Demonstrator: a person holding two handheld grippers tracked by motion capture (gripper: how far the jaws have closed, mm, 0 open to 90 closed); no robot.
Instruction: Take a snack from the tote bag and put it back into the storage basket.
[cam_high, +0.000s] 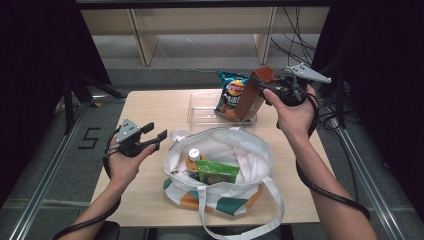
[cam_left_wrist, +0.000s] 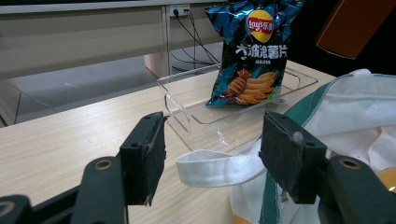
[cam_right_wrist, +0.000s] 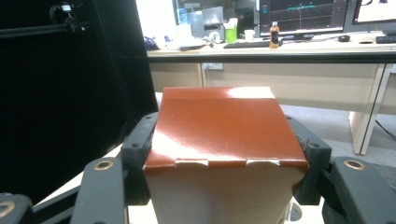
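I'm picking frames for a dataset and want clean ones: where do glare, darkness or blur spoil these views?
High view: dark surroundings frame the lit table. Right gripper view: a bright sheen lies across the brown box clamped in the right gripper, and the background desk is soft. Left gripper view: the chip bag is sharp, the left gripper near the lens slightly blurred.

One brown carton (cam_high: 252, 95), one blue chip bag (cam_high: 229, 95), one clear tray (cam_high: 197, 114), one white tote bag (cam_high: 245, 150). Inside the tote there is one orange-capped bottle (cam_high: 193, 159) and one green packet (cam_high: 217, 172) (anything deeper is hidden). Two grippers: left gripper (cam_high: 156, 136), right gripper (cam_high: 270, 86).
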